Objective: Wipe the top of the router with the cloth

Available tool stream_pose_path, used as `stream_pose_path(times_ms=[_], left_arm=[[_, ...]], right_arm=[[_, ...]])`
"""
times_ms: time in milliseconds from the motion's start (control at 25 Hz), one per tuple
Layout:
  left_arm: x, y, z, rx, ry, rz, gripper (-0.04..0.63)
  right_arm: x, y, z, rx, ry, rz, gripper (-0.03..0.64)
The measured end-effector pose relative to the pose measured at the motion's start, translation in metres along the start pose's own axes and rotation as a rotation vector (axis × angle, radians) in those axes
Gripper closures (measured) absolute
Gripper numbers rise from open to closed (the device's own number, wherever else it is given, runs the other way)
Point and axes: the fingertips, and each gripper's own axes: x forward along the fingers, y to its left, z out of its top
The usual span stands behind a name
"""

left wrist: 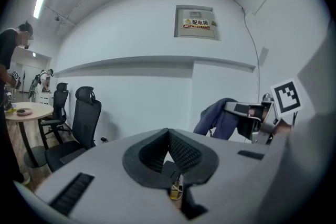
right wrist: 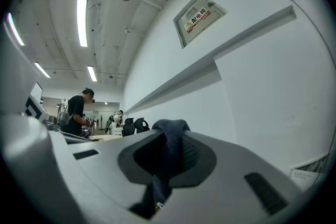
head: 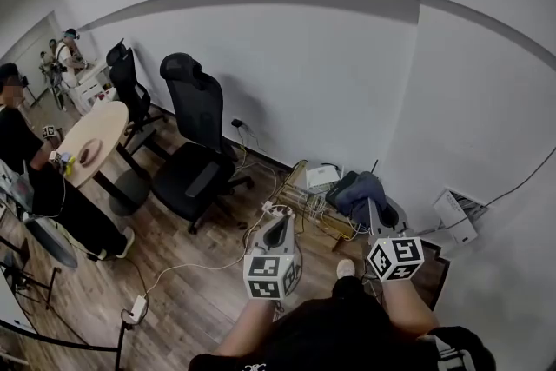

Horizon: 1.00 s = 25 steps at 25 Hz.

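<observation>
The right gripper [right wrist: 168,150] was clenched on the cloth [right wrist: 169,131], a dark blue fold standing up between its jaws and trailing down behind them. The left gripper [left wrist: 169,152] had its jaws drawn together on nothing.

In the head view, the pale flat box low against the wall [head: 287,74], which I took to be the router [head: 323,177], lay on the floor clutter at the wall's foot. The cloth hung just to the right of the router and a little nearer the person, bunched over the right gripper's tips. So the router lay ahead and to the left of the loaded claw. The left gripper sat nearer the person than the router and off to its left, about as far from it as the right one. Since the right one carried the cloth, the wipe looked to be its job: a short reach left and forward.

The router's top looked roughly level, with its long side seemingly running along the wall, though it was small and hard to read. Cables [head: 261,226] and the cloth crowded its right edge. Neither gripper view showed the router at all; both looked up at the wall.
</observation>
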Motion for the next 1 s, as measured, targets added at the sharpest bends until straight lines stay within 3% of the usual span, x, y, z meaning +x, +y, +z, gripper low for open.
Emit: stream_pose_path(times_ms=[480, 1000], left_arm=[[0.119, 0.009, 0.01, 0.023, 0.051, 0.004, 0.598], [0.227, 0.025, 0.024, -0.031, 0.116, 0.095, 0.598]], right_arm=[[0.103, -0.072, -0.016, 0.029, 0.021, 0.029, 0.603], [0.212, -0.135, -0.024, 0.001, 0.109, 0.118, 0.603]])
